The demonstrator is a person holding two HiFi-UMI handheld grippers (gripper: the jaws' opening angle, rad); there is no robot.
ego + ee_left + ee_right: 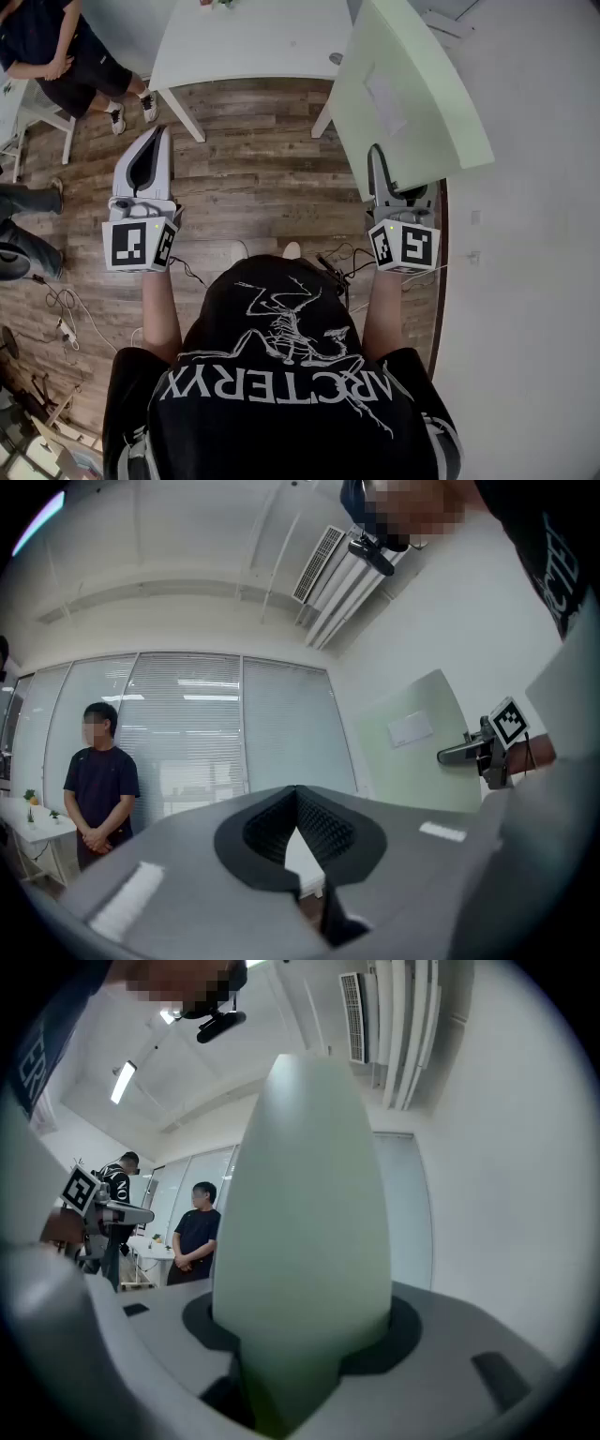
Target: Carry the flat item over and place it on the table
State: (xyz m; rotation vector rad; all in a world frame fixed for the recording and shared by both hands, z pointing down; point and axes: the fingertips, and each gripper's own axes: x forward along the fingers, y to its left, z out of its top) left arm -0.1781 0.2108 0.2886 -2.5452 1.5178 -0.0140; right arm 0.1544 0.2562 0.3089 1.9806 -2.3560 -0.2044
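The flat item is a pale green board (403,84), held up on edge over the wooden floor. My right gripper (375,157) is shut on its lower edge. In the right gripper view the board (305,1241) rises from between the jaws and fills the middle. My left gripper (153,141) hangs to the left over bare floor, shut with nothing in it; its jaws (298,803) meet at the tip. From the left gripper view the board (412,747) and the right gripper (466,754) show at the right. The white table (253,42) stands ahead.
A person (66,56) in dark clothes stands at the far left by a white stool (42,117). A white wall (534,234) runs along the right. Cables (61,309) lie on the floor at the left. A small round thing (336,58) sits on the table's right edge.
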